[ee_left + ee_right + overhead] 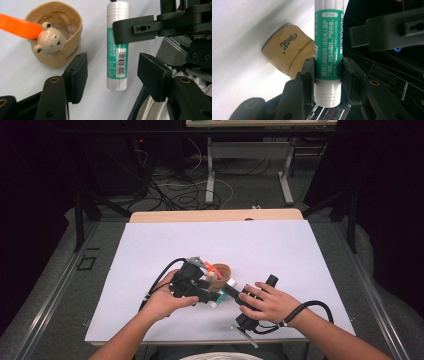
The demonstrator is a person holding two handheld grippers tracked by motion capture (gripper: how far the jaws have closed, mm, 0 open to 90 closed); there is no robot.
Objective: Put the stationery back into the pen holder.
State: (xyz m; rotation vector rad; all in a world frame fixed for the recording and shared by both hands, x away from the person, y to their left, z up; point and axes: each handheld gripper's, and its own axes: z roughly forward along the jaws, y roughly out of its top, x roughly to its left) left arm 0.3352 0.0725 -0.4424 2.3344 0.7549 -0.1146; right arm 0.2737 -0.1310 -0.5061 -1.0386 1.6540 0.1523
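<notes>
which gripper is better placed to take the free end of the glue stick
Left. The left gripper has its open jaws either side of the glue stick, not yet touching; the right gripper already clamps it.

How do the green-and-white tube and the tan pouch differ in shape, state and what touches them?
The tube is a slim, rigid white cylinder with a green label; the tan pouch is squat, soft and open-topped. The tube is clamped in the right hand-held gripper, while the pouch stands free on the table. The tube looks closed at both ends; the pouch holds an orange pen with a bear head. Both carry printed text.
</notes>
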